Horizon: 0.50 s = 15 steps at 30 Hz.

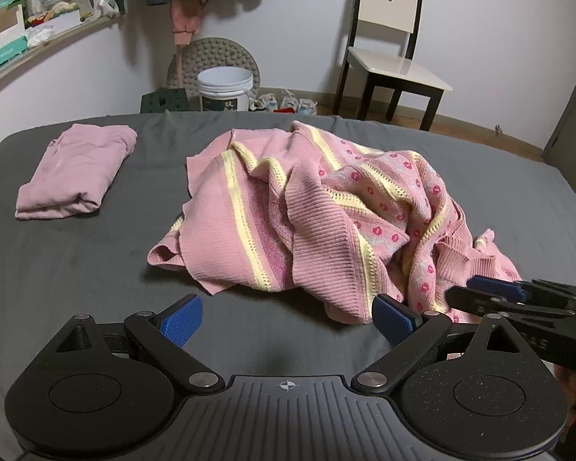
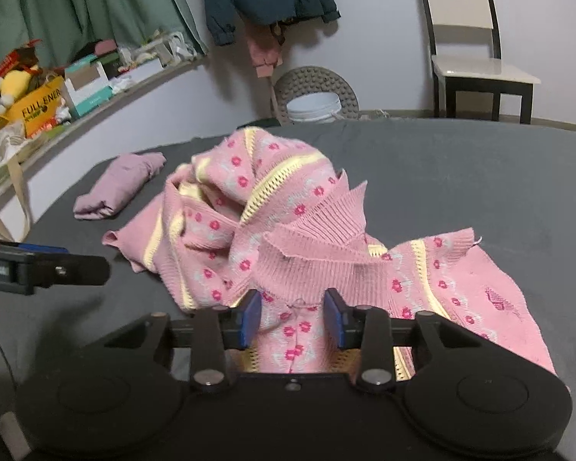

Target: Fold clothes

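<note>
Near the middle of the bed (image 1: 76, 269), toward its near edge, the pink knit sweater (image 1: 288, 207) lies in a crumpled heap, with 1 folded pink garment (image 1: 73, 171) already set toward the far left corner.

I judge the step in hand to be getting hold of the sweater so I can spread it flat before any fold. To do that well, I want each gripper on a separate hem or shoulder point, not on a bunched layer, then lift and pull apart so the knit drapes open instead of twisting.

My right gripper (image 2: 293, 319) has its jaws partly closed, with a strip of the flowered knit running between the blue pads (image 2: 251, 320); the pads look beside the fabric and not pressed into it, so I cannot tell whether it truly grips. My left gripper (image 1: 288, 319) is spread wide and holds nothing, hovering over bare sheet just beside the sweater's near edge.
</note>
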Tool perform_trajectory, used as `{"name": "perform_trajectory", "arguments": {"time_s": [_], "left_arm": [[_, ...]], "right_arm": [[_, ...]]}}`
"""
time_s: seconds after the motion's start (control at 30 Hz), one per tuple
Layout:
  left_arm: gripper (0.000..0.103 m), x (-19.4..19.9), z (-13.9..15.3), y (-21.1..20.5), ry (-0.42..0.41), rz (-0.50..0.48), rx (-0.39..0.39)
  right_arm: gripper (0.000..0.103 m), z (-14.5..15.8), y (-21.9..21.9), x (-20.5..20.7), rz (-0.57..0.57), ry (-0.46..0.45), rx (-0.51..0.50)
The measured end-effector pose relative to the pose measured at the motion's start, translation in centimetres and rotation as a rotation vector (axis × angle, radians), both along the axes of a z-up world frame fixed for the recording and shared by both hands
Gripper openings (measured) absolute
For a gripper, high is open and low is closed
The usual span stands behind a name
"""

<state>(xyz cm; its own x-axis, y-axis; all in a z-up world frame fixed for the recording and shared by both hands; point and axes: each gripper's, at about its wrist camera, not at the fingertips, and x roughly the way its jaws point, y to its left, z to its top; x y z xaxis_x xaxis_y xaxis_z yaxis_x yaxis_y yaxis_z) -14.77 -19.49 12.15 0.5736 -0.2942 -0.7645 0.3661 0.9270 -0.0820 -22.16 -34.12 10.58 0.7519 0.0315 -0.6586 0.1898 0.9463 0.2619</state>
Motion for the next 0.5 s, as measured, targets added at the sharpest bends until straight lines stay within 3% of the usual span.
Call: {"name": "perform_trajectory", "arguments": {"time_s": [0.07,0.13,0.5], "left_arm": [[0.095,0.1,-0.1,0.0,0.004,0.003,-0.002],[0.095,0.2,-0.1,0.0,0.010,0.006,-0.004],[0.095,0.2,-0.2,0.2,0.007,0.015,-0.010]], "right_arm": [[0.017,-0.6,-0.4,0.4,0.003,0.013,0.048],[0.015,-0.7,-0.5,0.4,-0.002,0.007,0.075],[0.013,2.3,3.4,-2.1,0.163,-0.070,-0.071]]}}
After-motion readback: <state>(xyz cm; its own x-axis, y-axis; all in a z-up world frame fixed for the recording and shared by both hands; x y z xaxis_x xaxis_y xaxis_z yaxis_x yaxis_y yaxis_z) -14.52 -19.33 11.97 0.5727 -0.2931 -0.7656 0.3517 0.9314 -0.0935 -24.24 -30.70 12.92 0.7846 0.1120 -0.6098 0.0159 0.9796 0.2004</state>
